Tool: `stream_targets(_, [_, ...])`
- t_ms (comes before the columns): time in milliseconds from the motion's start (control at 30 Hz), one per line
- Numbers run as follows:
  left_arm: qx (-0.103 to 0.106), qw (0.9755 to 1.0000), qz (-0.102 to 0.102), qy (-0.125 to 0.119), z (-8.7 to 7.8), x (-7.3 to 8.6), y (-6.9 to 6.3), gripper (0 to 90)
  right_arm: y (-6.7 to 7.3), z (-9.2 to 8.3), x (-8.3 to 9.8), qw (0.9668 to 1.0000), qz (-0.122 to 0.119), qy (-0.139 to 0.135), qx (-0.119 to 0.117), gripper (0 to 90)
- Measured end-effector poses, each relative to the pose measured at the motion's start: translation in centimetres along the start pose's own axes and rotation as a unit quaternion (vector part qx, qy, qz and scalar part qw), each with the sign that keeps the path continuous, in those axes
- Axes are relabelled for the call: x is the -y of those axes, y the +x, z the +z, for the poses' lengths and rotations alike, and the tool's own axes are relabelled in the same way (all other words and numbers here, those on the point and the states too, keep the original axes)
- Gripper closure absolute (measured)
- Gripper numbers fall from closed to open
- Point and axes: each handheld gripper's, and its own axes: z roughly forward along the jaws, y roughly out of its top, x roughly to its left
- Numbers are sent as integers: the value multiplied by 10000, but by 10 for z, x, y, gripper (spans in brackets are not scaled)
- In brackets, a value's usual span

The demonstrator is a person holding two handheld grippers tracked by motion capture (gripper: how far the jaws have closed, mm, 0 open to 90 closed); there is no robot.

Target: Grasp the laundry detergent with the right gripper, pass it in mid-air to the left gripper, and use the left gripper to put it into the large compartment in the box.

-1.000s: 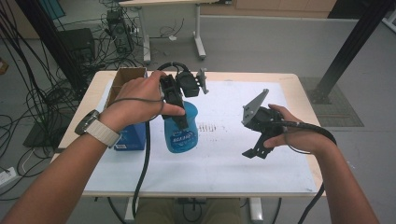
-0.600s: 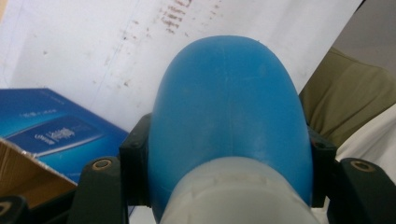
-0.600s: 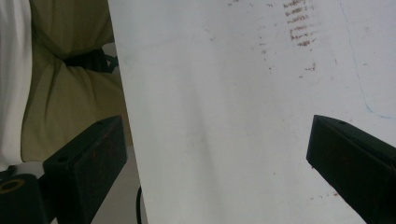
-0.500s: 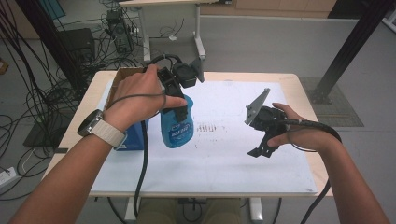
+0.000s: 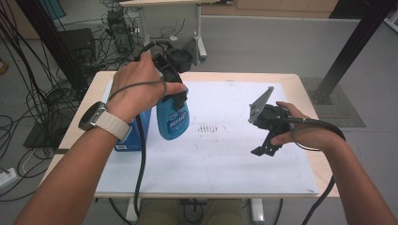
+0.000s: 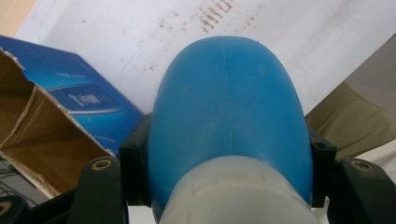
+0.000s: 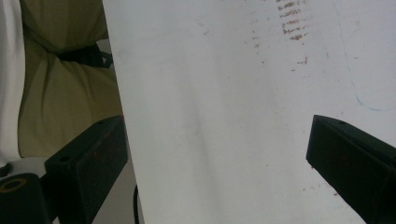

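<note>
- While the left gripper (image 5: 180, 101) has the blue bottle (image 5: 172, 121) clamped, the bottle hangs clear of the white sheet (image 5: 216, 154), just right of the blue box (image 5: 138, 133).
- Left gripper view: both jaws press the bottle's flanks just below its pale collar (image 6: 233, 191). That is the narrowest wall before the body widens, so the shoulder probably helps stop it slipping down.
- Bottle hangs bottom-down under the gripper, label facing the person; gripping from above keeps it upright.
- Box sits at the table's (image 5: 300, 89) left edge; its torn cardboard flap (image 6: 42, 140) stands open in the left gripper view. Bottle is beside it, not touching as far as I can tell.
- Right gripper (image 5: 263, 147) idle over the sheet's right half, well apart from the bottle. Its jaws stand wide, nothing between them: the right gripper view has bare sheet in the gap.
- Judgement: right hand parked out of the way while the left does the carry.
- Risk: smooth rounded plastic, pinch on two sides only; a tilt could let it rotate in the pads.
</note>
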Motion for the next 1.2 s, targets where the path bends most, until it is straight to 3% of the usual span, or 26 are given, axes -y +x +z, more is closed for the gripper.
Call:
stream_targets(300, [-154, 9990, -419, -4, -15, 1, 13, 380, -3, 0, 2, 10000, -1, -5, -21, 57])
stream_targets(633, [-229, 9938, -1088, -85, -32, 9, 32, 380, -8, -1, 2, 10000, 38, 1, 18, 59])
stream_targets(733, [-243, 9917, -1258, -55, -36, 11, 38, 380, -9, -1, 2, 10000, 31, 11, 19, 59])
stream_targets(833, [-278, 9880, -1519, -83, -40, 14, 42, 380, -10, -3, 2, 10000, 2, 15, 18, 61])
stream_targets(900, [-275, 9869, -1588, -18, -41, 15, 46, 380, -11, -4, 1, 10000, 12, 0, 33, 62])
stream_targets(1100, [-256, 9808, -1932, 5, -46, 15, 57, 380, -15, -3, -1, 10000, -33, 14, 7, 65])
stream_targets(1133, [-253, 9808, -1935, 42, -46, 15, 58, 380, -16, -3, -1, 10000, -37, 20, 10, 65])
stream_targets(1200, [-231, 9770, -2120, 55, -47, 14, 63, 380, -18, -2, 0, 10000, -28, 24, -20, 70])
